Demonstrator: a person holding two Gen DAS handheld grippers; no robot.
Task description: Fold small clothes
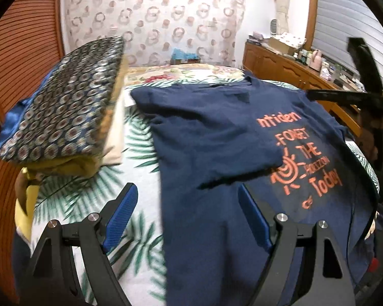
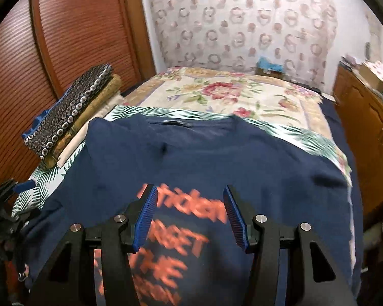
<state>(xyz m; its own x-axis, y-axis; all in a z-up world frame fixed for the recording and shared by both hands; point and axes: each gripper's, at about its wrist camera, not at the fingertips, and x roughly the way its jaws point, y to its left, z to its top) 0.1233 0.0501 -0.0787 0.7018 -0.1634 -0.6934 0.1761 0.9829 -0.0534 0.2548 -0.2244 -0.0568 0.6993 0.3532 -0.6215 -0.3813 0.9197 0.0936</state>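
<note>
A navy T-shirt (image 1: 217,132) with orange print lies on the bed, its left side folded over the middle. It also shows in the right wrist view (image 2: 217,153). My left gripper (image 1: 187,191) is open and empty, just above the shirt's left part and the leaf-print sheet. My right gripper (image 2: 190,191) is open and empty, hovering over the orange lettering. The right gripper also shows as a dark shape at the right edge of the left wrist view (image 1: 365,76).
A stack of folded clothes (image 1: 63,107) with a patterned blue piece on top sits at the bed's left edge, also in the right wrist view (image 2: 69,112). A floral cover (image 2: 229,94) lies beyond the shirt. A wooden dresser (image 1: 293,68) stands right, a slatted wardrobe (image 2: 76,30) left.
</note>
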